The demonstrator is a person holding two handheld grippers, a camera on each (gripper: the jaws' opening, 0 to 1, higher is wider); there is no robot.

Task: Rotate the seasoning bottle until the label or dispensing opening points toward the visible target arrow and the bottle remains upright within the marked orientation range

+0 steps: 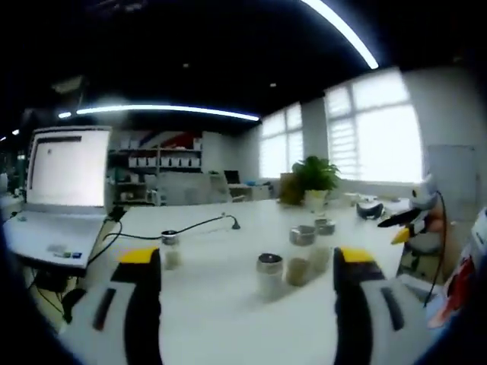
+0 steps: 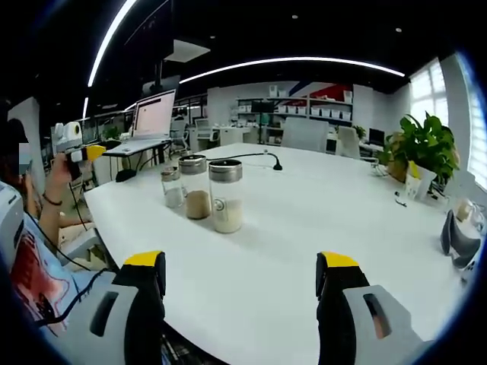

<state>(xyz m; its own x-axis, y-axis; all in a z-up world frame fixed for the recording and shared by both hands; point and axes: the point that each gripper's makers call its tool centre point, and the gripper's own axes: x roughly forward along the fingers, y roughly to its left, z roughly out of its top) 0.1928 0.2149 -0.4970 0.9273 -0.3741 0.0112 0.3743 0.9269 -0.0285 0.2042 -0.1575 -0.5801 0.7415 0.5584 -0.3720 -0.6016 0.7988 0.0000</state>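
In the right gripper view the right tool (image 2: 240,277) stands wide open with nothing between its yellow-tipped jaws, over the near edge of the white bench (image 2: 319,220). Just beyond it, three glass bottles with metal lids stand upright in a close cluster. The seasoning bottle (image 2: 226,195), holding pale powder, is the nearest. A second bottle (image 2: 195,187) with tan contents stands just beside it on the far side, and a smaller jar (image 2: 173,187) sits next to that. Past the cluster a black cable (image 2: 251,156) runs across the bench. Farther still, a laptop (image 2: 152,118) sits open on a stand off the bench's far corner. A potted plant (image 2: 420,152) stands at the bench's opposite edge.

In the left gripper view the left tool (image 1: 247,274) is likewise spread wide and empty. The seasoning bottle (image 1: 269,275) stands between its jaws in the picture but well ahead of them, untouched. More jars stand close behind it, and one jar (image 1: 170,249) stands apart near the cable.
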